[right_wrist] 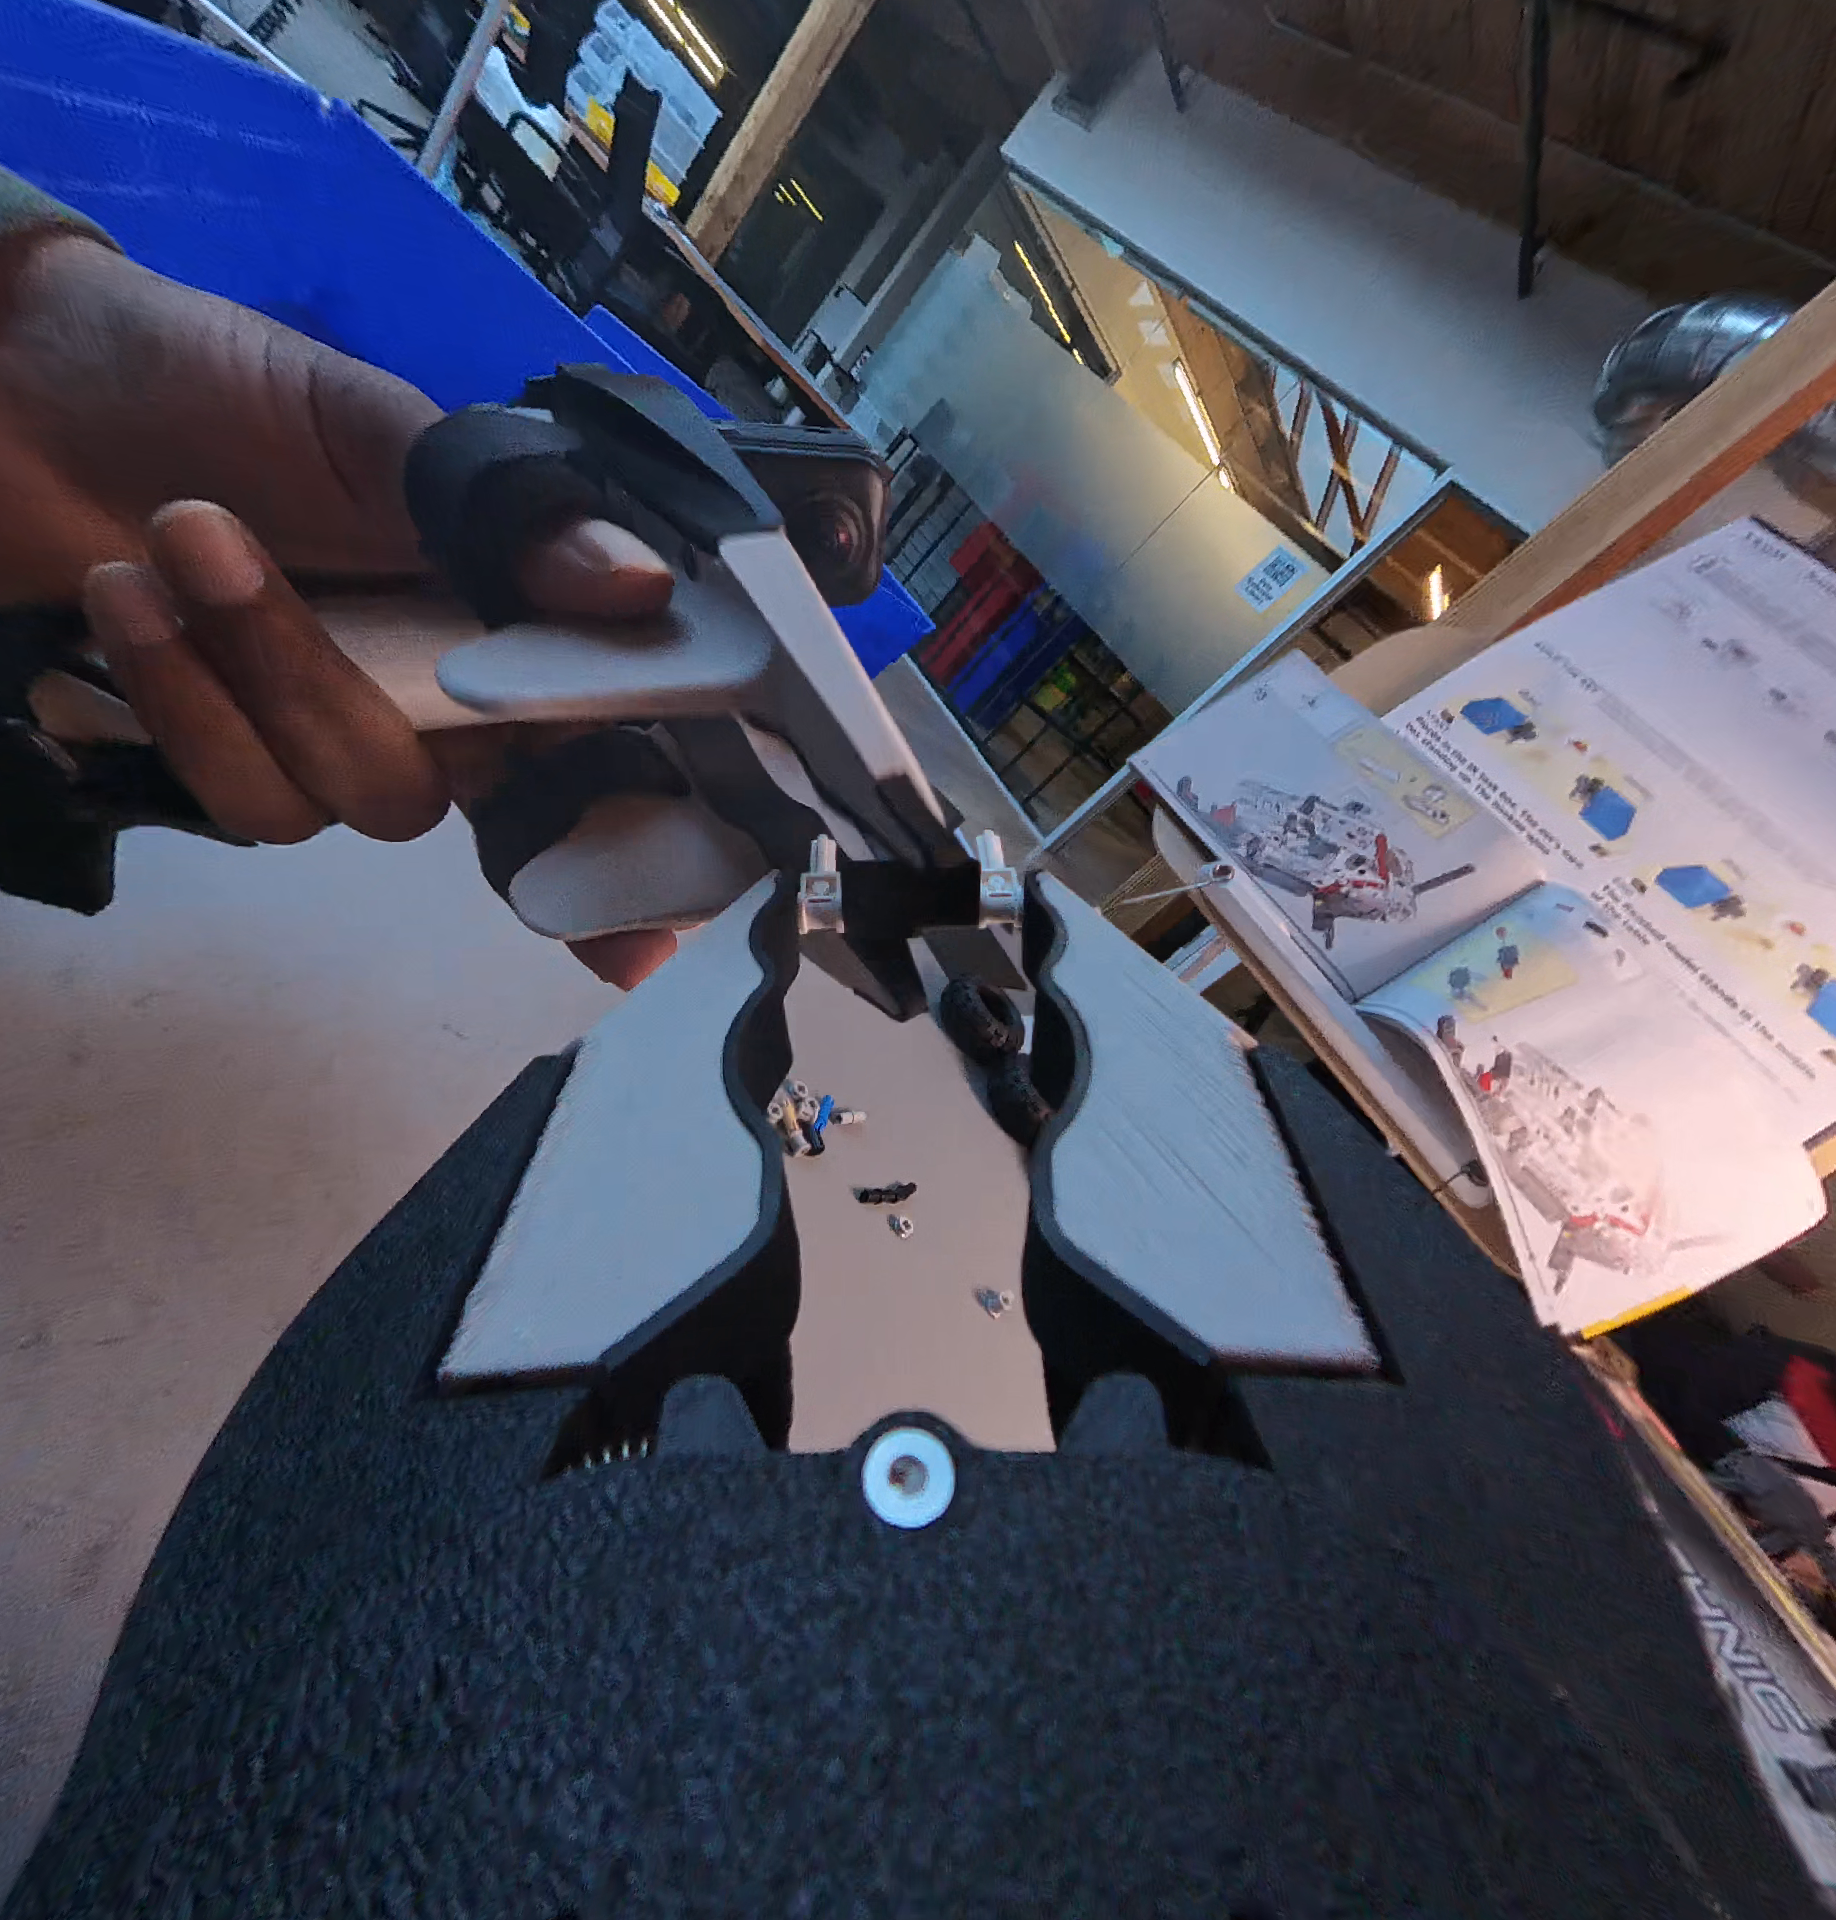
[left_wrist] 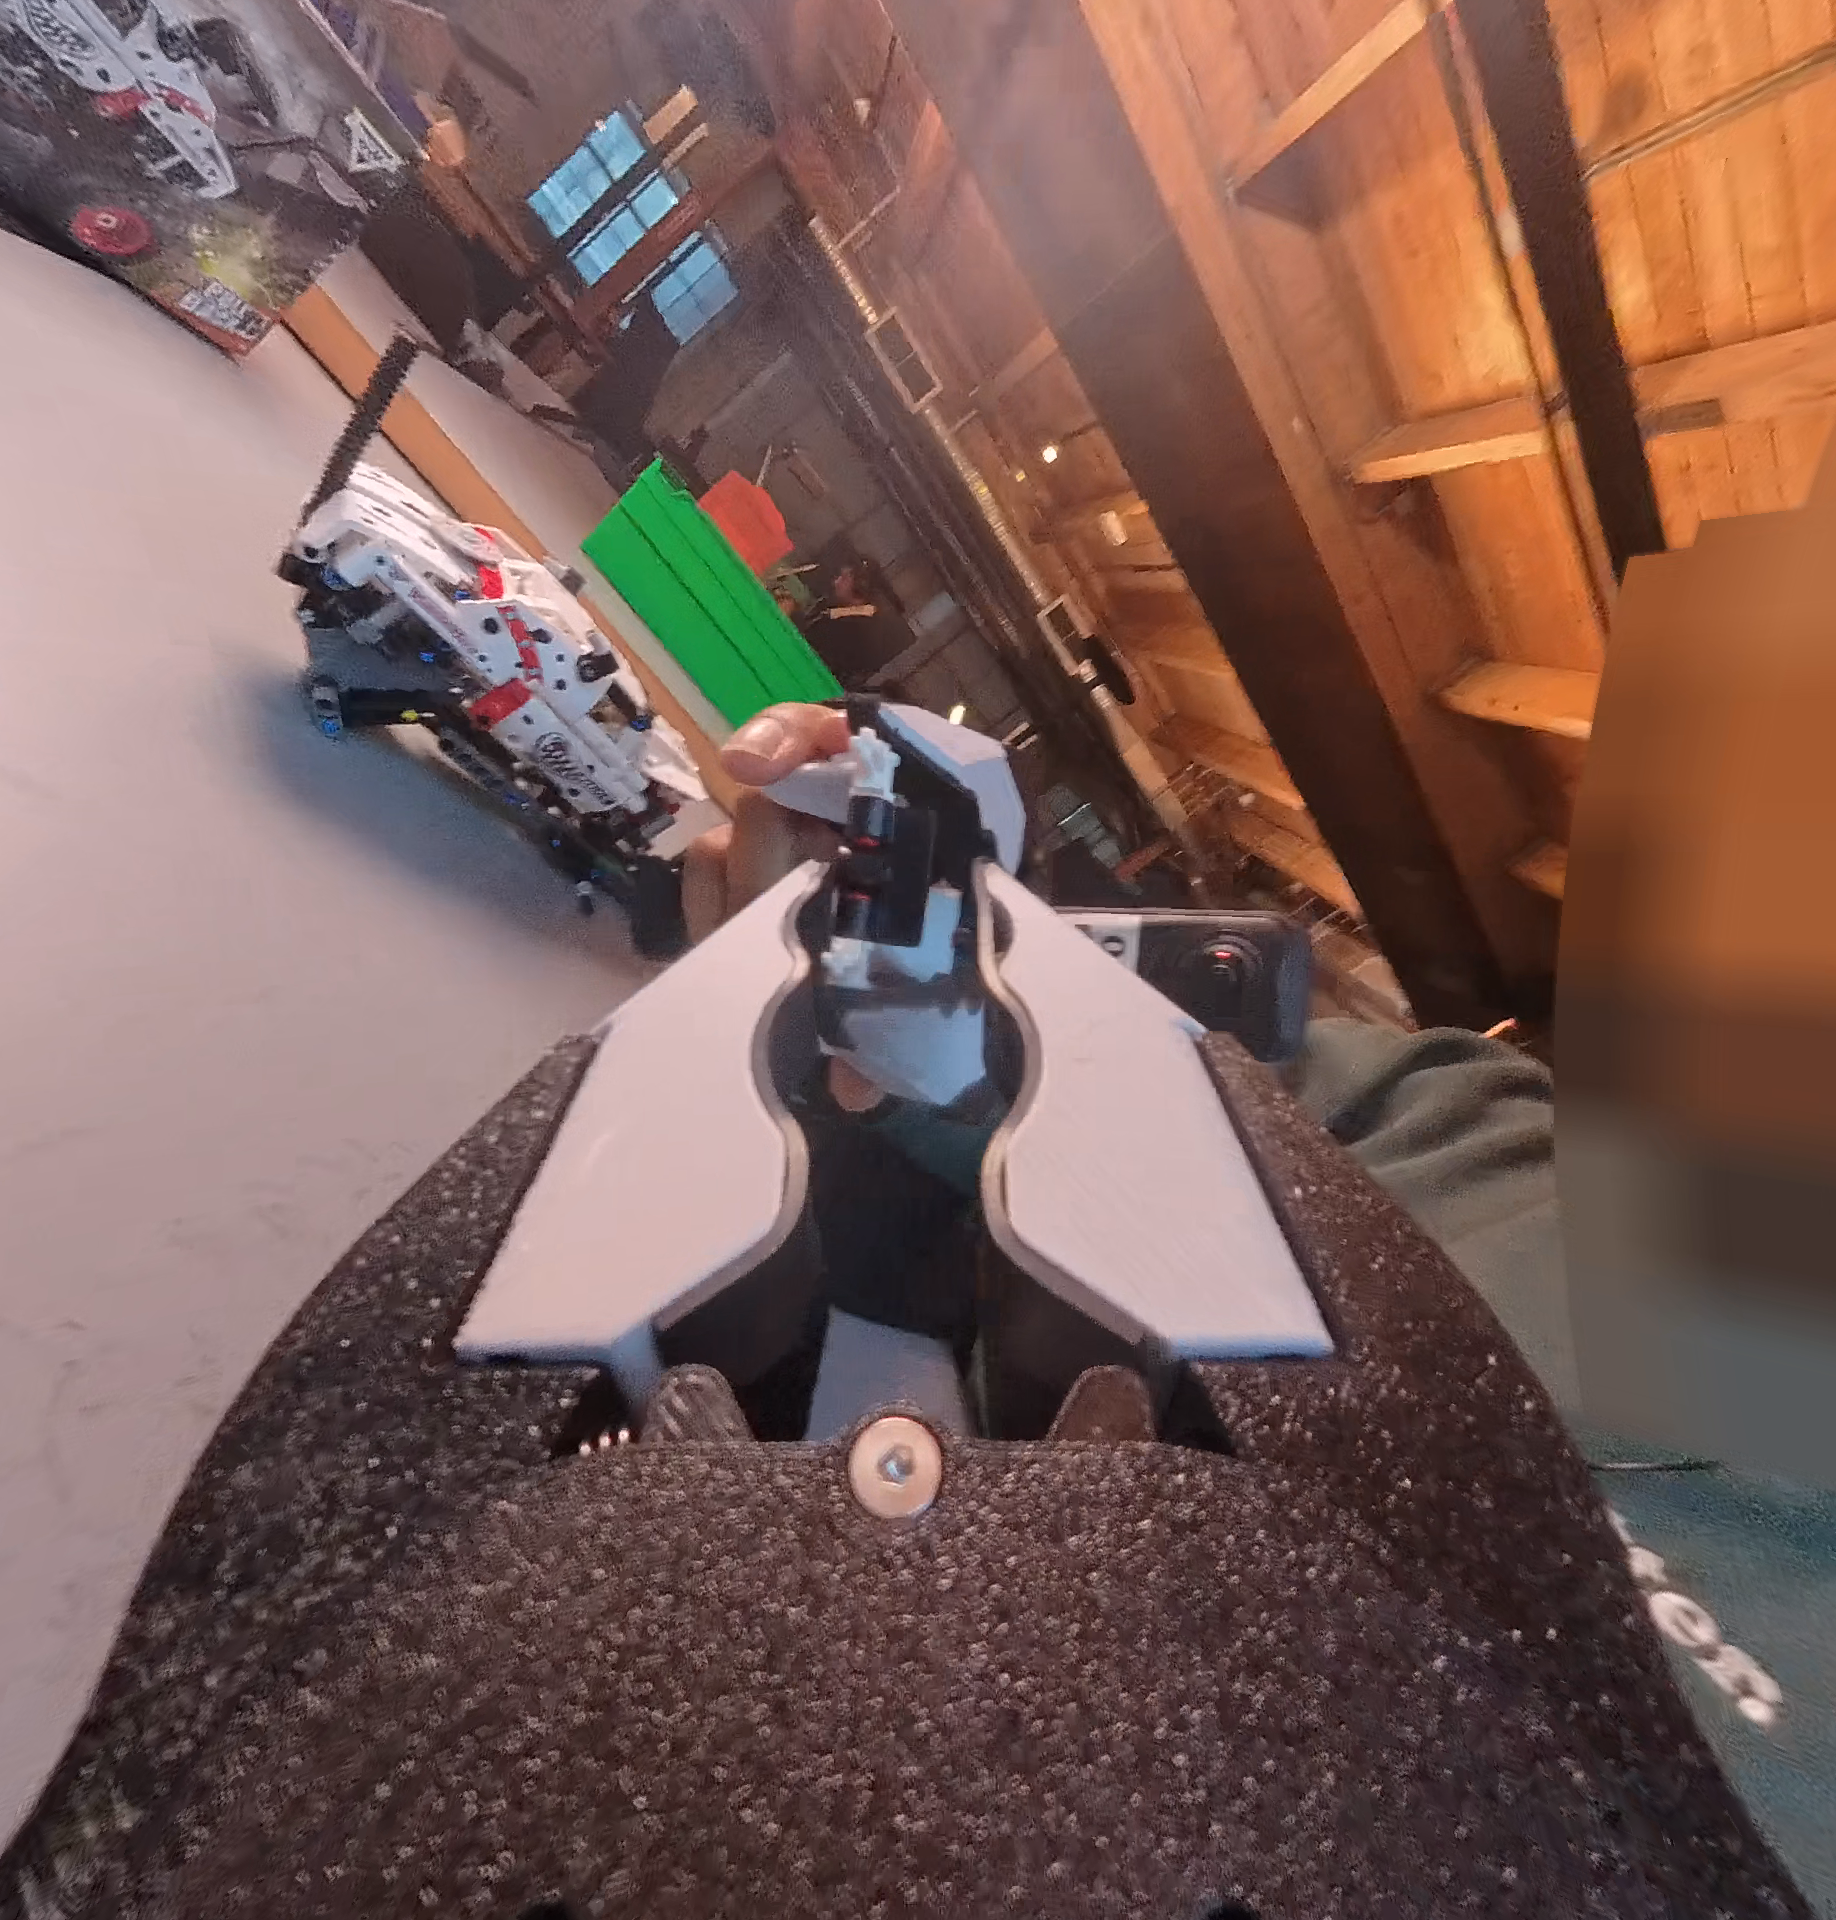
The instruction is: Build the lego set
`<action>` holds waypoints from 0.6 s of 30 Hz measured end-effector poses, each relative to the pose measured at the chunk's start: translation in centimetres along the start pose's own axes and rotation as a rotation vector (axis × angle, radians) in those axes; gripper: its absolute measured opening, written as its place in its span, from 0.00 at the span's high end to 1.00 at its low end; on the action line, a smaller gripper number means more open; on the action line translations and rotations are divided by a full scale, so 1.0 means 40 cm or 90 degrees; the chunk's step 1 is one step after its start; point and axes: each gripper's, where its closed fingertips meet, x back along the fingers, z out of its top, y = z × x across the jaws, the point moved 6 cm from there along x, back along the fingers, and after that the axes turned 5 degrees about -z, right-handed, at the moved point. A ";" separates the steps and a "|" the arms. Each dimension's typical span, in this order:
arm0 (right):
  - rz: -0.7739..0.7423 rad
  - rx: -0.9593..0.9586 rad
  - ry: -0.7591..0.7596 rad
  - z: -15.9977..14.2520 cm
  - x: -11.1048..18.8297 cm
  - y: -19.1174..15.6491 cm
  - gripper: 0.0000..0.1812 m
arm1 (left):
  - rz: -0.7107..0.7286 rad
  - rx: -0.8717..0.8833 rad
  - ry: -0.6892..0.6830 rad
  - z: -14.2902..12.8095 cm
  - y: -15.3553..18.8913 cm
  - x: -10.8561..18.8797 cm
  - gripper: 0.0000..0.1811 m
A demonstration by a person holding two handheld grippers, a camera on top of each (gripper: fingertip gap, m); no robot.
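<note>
Left wrist view first. Shows the box (left_wrist: 114,135) way up-left of the piece (left_wrist: 878,862). Then the half-built model (left_wrist: 478,644) on the table (left_wrist: 114,831), left of the piece and well apart from it, with a green bin (left_wrist: 706,613) just behind.

Catches the left gripper (left_wrist: 898,883) clenched on the piece, a small black block with white connectors, held up in the air off the table. Also catches the right gripper (left_wrist: 883,925) reaching in from the far side, grey fingers (left_wrist: 955,748) either side of the piece and a thumb (left_wrist: 779,743) resting just left of it. Probably held two-handed like this to keep the block steady while seating a connector, just a guess though. Doesn't really show the right gripper's contact.

Right wrist view next. Puts a hand (right_wrist: 218,623) and the left gripper left of the piece, seen side-on, pinched flat on the black middle. Shows the right gripper (right_wrist: 909,914) closed across the piece end to end, tips against the white connectors. Seems a sensible split: one clamping the body, the other squeezing the ends.

Adds stuff missing from the other view:
- loose pins (right_wrist: 815,1117) on the table below the piece
- black tyre-like rings (right_wrist: 987,1023) just right of those
- the open manual (right_wrist: 1516,883) right of the piece, propped up, presumably for checking steps

Loses the model and box completely.
</note>
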 end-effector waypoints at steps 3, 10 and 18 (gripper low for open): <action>-0.002 0.017 0.010 0.009 -0.001 -0.021 0.77 | 0.034 -0.081 -0.062 -0.007 0.003 0.011 0.92; 0.301 -0.401 -0.009 -0.046 0.046 -0.011 0.76 | 0.227 -0.353 -0.313 -0.045 -0.045 0.046 0.92; 0.405 -0.395 -0.095 -0.101 0.065 -0.050 0.92 | 0.236 -0.429 -0.470 -0.132 -0.062 0.025 0.93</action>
